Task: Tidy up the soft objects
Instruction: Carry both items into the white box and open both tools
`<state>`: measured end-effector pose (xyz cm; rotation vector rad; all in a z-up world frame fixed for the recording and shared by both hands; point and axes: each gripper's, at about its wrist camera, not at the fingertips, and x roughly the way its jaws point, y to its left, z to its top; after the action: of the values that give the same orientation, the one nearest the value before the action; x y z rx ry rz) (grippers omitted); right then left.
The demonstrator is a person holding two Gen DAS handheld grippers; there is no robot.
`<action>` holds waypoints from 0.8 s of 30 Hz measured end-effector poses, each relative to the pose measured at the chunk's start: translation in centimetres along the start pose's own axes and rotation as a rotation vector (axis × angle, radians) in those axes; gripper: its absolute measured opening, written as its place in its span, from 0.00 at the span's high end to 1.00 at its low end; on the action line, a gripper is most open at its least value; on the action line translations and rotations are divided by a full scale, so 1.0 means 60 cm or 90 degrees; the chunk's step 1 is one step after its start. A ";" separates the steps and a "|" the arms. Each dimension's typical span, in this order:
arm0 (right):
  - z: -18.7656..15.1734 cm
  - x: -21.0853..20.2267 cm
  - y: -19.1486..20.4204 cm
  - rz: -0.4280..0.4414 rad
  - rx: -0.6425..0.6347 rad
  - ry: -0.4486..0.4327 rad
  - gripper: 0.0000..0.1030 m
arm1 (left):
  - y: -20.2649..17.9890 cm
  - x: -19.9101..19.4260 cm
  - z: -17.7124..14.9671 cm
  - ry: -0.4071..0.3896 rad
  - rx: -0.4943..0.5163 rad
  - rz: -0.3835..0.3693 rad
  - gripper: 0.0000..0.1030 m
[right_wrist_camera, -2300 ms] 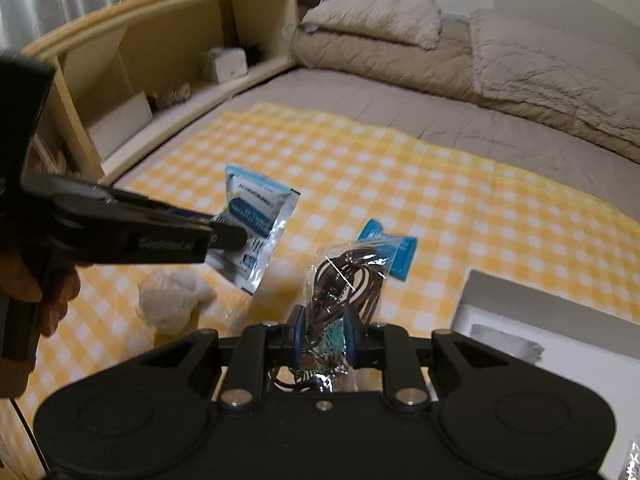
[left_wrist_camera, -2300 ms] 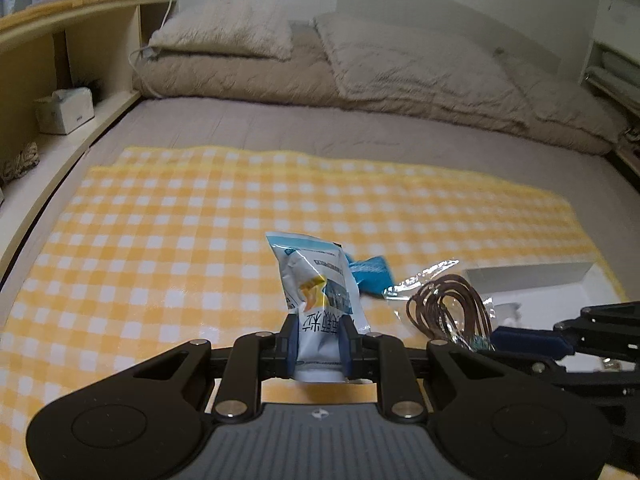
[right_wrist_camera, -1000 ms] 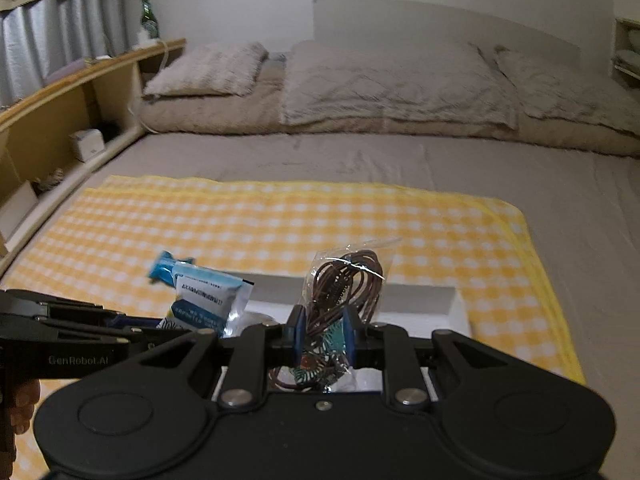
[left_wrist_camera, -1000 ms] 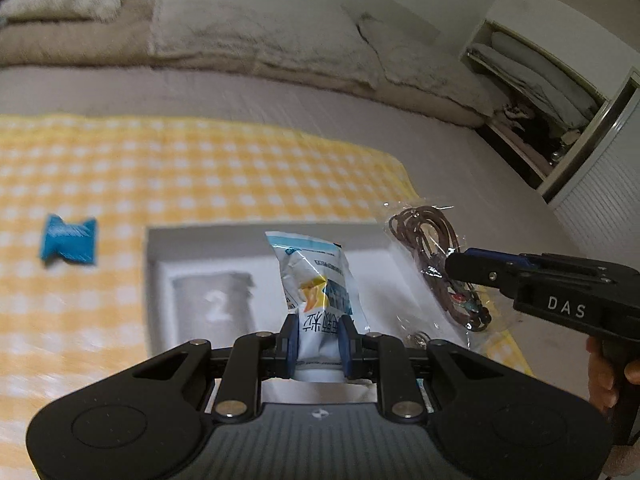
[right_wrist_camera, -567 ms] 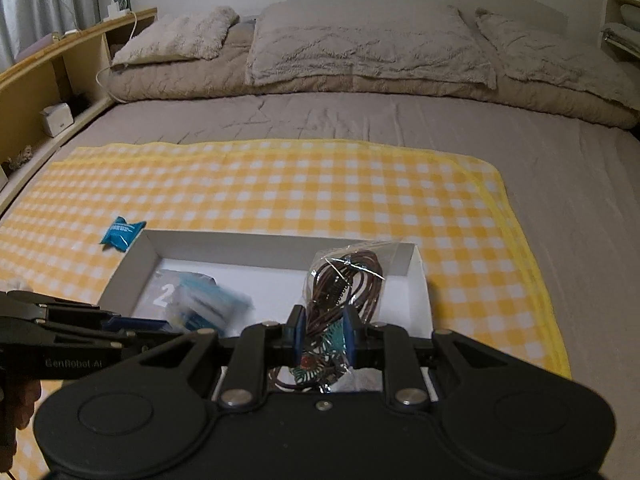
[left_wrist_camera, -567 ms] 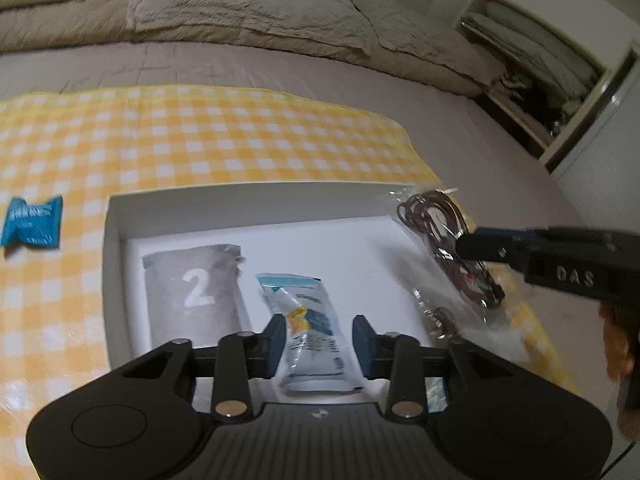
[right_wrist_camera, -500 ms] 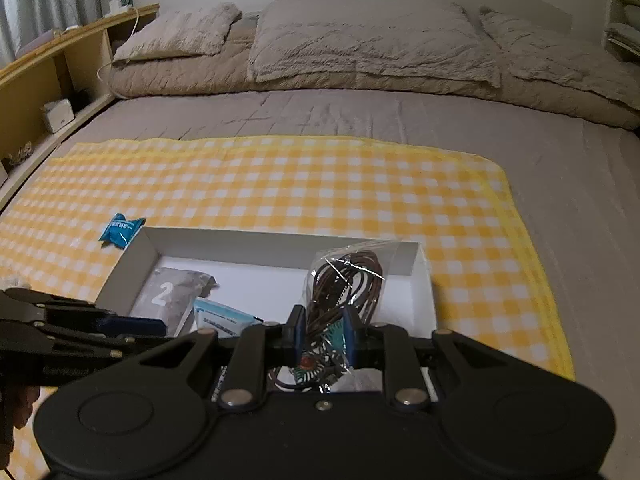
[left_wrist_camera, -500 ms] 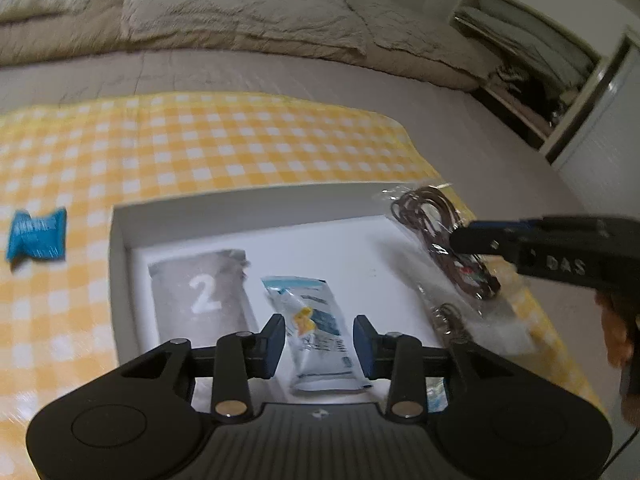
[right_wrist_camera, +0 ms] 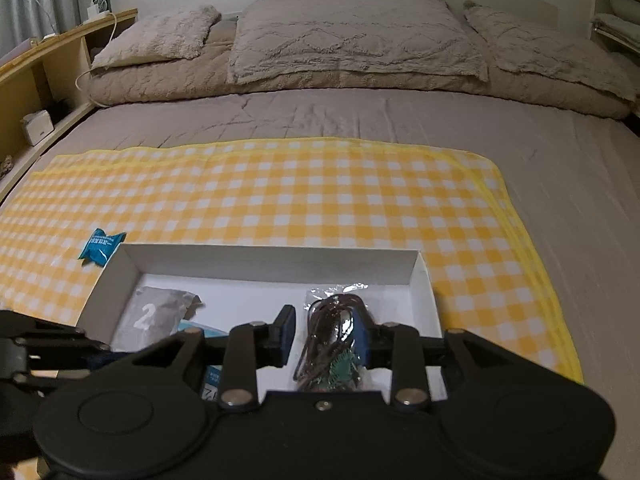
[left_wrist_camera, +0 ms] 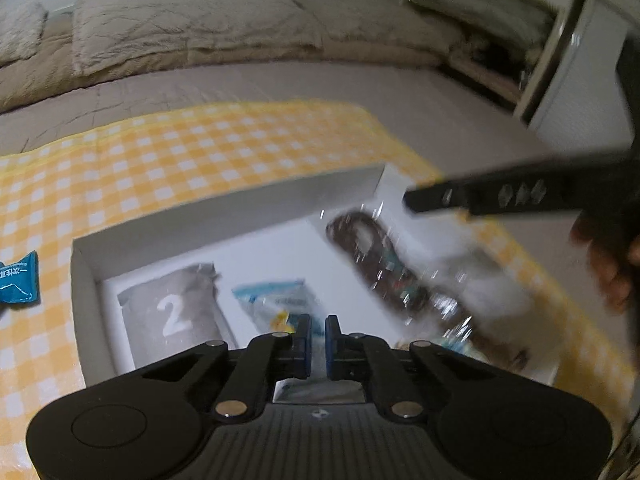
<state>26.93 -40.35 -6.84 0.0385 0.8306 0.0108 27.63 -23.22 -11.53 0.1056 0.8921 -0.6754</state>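
Note:
A white box (right_wrist_camera: 276, 265) lies on the yellow checked cloth (right_wrist_camera: 280, 196); it also shows in the left wrist view (left_wrist_camera: 256, 208). Inside it lie a grey pouch marked 2 (left_wrist_camera: 172, 316), a light blue packet (left_wrist_camera: 276, 304) and a clear bag of brown cable (left_wrist_camera: 384, 268). My left gripper (left_wrist_camera: 316, 340) is shut and empty just above the blue packet. My right gripper (right_wrist_camera: 324, 332) is open over the box, with the cable bag (right_wrist_camera: 332, 340) loose between its fingers. A small blue packet (right_wrist_camera: 100, 246) lies on the cloth left of the box.
Beige pillows and a folded quilt (right_wrist_camera: 352, 36) lie at the head of the bed. A wooden shelf unit (right_wrist_camera: 36, 80) runs along the left side. A white closet with folded bedding (left_wrist_camera: 520, 40) stands at the right.
My left gripper let the light blue packet drop into the box, then shut empty. My right gripper opened and the cable bag dropped into the box's right part.

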 end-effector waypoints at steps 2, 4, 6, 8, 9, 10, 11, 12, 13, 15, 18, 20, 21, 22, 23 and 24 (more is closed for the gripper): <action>0.000 0.001 -0.001 0.001 -0.005 0.002 0.69 | 0.002 0.018 -0.009 0.031 0.010 0.019 0.99; -0.002 0.002 -0.003 0.002 -0.006 0.007 0.69 | 0.008 0.025 -0.018 0.038 0.010 0.023 0.99; -0.002 0.006 -0.004 0.000 -0.008 0.012 0.69 | 0.009 0.027 -0.020 0.034 0.015 0.023 0.99; -0.004 0.010 -0.004 0.001 -0.009 0.017 0.69 | 0.015 0.030 -0.022 0.031 -0.001 0.014 0.99; -0.004 0.013 -0.003 0.002 -0.011 0.021 0.69 | 0.017 0.029 -0.022 0.030 -0.009 0.010 0.98; -0.004 0.016 -0.002 0.003 -0.014 0.025 0.69 | 0.019 0.028 -0.020 0.032 -0.016 0.007 0.98; -0.005 0.018 0.001 0.005 -0.019 0.029 0.70 | 0.020 0.027 -0.016 0.033 -0.023 0.006 0.98; -0.006 0.021 0.004 0.005 -0.025 0.034 0.70 | 0.022 0.024 -0.013 0.025 -0.029 0.005 0.98; -0.006 0.024 0.007 0.005 -0.031 0.039 0.70 | 0.024 0.018 -0.010 0.010 -0.032 -0.001 0.98; -0.006 0.026 0.012 0.007 -0.040 0.042 0.70 | 0.029 0.006 -0.002 -0.021 -0.036 -0.007 0.98; -0.004 0.027 0.012 0.012 -0.037 0.038 0.70 | 0.043 0.002 0.006 -0.048 -0.052 -0.007 0.98; -0.002 0.028 0.012 0.015 -0.035 0.037 0.70 | 0.047 0.013 0.005 -0.043 -0.051 -0.004 0.98; -0.001 0.028 0.014 0.016 -0.036 0.037 0.70 | 0.047 0.018 0.002 -0.038 -0.045 -0.005 0.98; -0.001 0.028 0.014 0.018 -0.037 0.036 0.70 | 0.043 0.024 0.000 -0.029 -0.034 -0.001 0.98; 0.000 0.029 0.015 0.019 -0.038 0.037 0.70 | 0.039 0.032 -0.001 -0.018 -0.019 0.006 0.98; 0.000 0.029 0.015 0.021 -0.040 0.037 0.70 | 0.035 0.040 -0.004 -0.009 -0.008 0.014 0.98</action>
<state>28.14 -39.38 -8.08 -0.0071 0.8876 0.0697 29.74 -22.65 -13.87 0.0997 0.8806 -0.6491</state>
